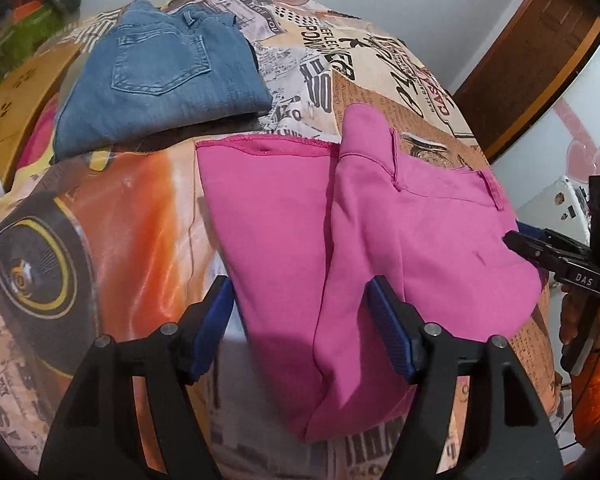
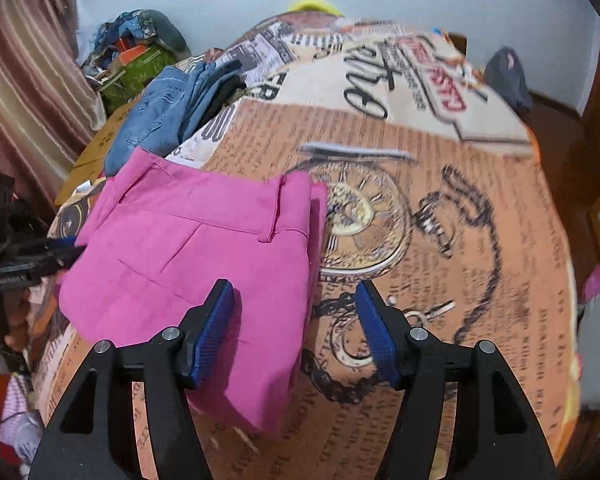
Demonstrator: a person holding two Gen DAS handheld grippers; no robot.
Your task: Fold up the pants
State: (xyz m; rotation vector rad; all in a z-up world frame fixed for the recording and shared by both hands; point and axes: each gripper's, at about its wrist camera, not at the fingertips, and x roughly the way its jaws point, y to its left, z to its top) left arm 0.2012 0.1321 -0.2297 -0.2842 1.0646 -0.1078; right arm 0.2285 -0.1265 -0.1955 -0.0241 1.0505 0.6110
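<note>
The pink pants lie folded mid-frame on the printed bedspread, soft, light and floppy, best pinched at a doubled edge; both left tongs and right tongs hang released, grasping nothing.

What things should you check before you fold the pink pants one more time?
1. Left gripper open: ok, its jaws stand apart with nothing pinched.
2. Right gripper open: ok, the pads press on no cloth.
3. Pink pants lying flat on the printed bedspread: ok, folded once, with only small wrinkles.
4. Waistband end in view: ok, the belt loop shows in the right wrist view.
5. Room to fold: ok, the folded blue jeans lie apart from the pink pants.
6. Bottom layers lined up: cannot tell, they are hidden underneath.
</note>
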